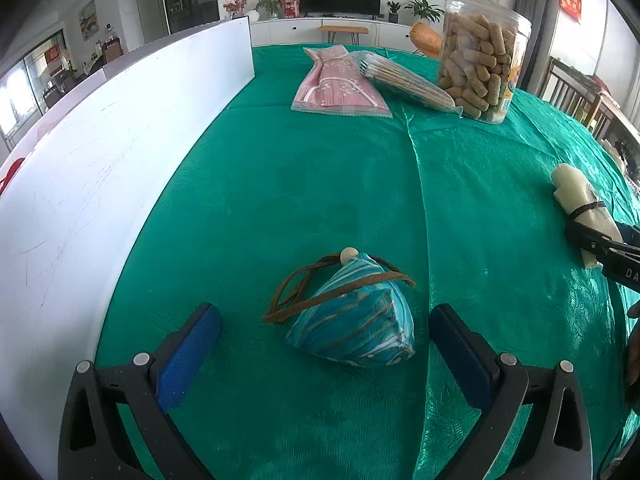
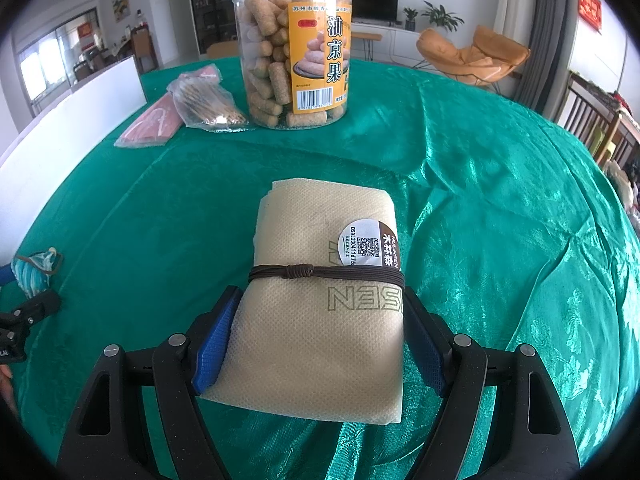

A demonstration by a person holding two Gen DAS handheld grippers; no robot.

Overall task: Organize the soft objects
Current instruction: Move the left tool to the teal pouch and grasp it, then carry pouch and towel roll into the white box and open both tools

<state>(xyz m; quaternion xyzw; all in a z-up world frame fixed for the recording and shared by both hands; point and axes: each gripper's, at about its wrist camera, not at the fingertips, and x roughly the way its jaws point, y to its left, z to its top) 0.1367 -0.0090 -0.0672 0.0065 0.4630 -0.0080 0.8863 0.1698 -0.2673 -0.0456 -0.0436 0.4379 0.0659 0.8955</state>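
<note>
A teal striped fabric pouch point(image 1: 352, 328) with a brown cord and a bead lies on the green tablecloth point(image 1: 280, 184). My left gripper point(image 1: 324, 312) stands wide open around it, with neither blue pad touching it. The pouch also shows at the left edge of the right wrist view point(image 2: 34, 272). A folded beige non-woven cloth bundle point(image 2: 320, 320), tied with a brown elastic and bearing a round sticker, rests on the cloth. My right gripper point(image 2: 320, 296) is shut on it, with a pad pressed on each side. From the left wrist, the bundle point(image 1: 580, 196) appears at the far right.
At the back stand a clear jar of brown snack sticks point(image 2: 292, 48), a plastic bag of thin sticks point(image 1: 408, 80) and a flat pink packet point(image 1: 340, 84). A white board point(image 1: 100, 160) walls the left side. Chairs stand beyond the table's right edge.
</note>
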